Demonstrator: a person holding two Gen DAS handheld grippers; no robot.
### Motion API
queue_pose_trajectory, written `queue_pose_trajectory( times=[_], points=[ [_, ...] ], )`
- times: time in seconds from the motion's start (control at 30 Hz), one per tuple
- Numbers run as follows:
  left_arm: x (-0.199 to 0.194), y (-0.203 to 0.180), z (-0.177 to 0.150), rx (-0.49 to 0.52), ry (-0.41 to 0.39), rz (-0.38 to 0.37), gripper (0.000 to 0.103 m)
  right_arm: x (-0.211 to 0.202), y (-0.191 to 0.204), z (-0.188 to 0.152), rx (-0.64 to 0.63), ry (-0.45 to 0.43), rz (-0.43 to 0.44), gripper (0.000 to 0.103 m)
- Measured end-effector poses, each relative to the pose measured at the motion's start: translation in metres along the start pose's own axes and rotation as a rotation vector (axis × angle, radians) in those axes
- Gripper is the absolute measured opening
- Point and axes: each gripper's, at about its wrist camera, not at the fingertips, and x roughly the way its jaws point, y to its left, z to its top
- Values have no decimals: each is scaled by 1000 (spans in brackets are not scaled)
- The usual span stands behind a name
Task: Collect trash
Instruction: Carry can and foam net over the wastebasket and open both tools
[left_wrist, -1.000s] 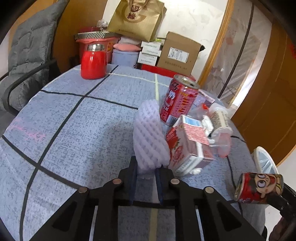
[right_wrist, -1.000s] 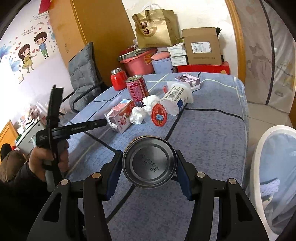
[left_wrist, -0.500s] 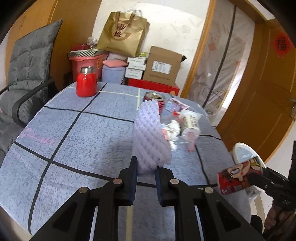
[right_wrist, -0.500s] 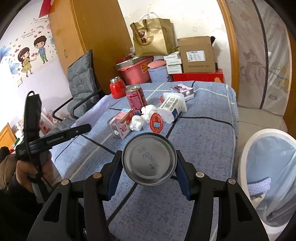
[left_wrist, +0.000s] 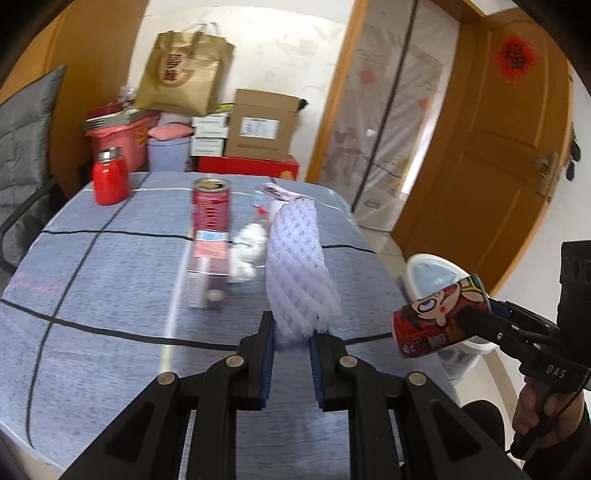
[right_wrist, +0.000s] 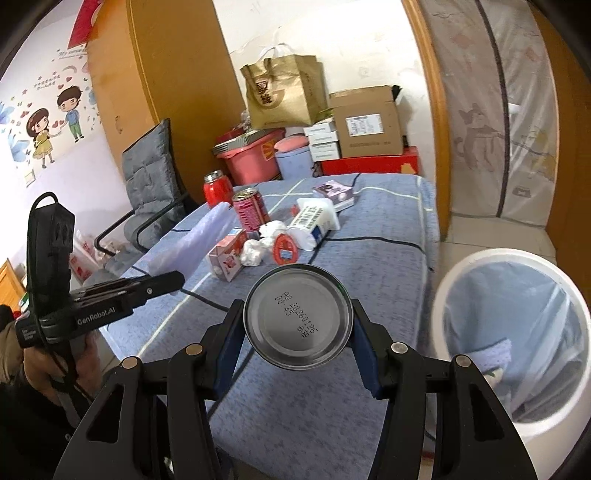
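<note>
Between left gripper (left_wrist: 291, 334) pads: white foam fruit net (left_wrist: 300, 266), pinched tight at its lower end, standing upright above the near table (left_wrist: 92, 295) edge. Right gripper (right_wrist: 298, 325) clamped on cartoon-printed red can (right_wrist: 298, 322), base toward camera, held off the table's right side, near the white lined bin (right_wrist: 517, 421) on the floor. Step judged: carrying both pieces to bin. Next: bring can over bin mouth, release; same for net. Remaining on table: red can (left_wrist: 210, 208), milk carton (left_wrist: 207, 269), tissue wads (left_wrist: 247, 254).
</note>
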Motion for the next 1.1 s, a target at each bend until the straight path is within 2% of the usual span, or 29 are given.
queue_pose_trajectory(
  times=[0.67,1.1],
  points=[
    [62,-119,6,189,80,-216,18,-78,-94,-11,151,-107,-245,55],
    [107,-179,3,276,146,-306,18,-87,-139,-26,232,-99,-311,55]
  ],
)
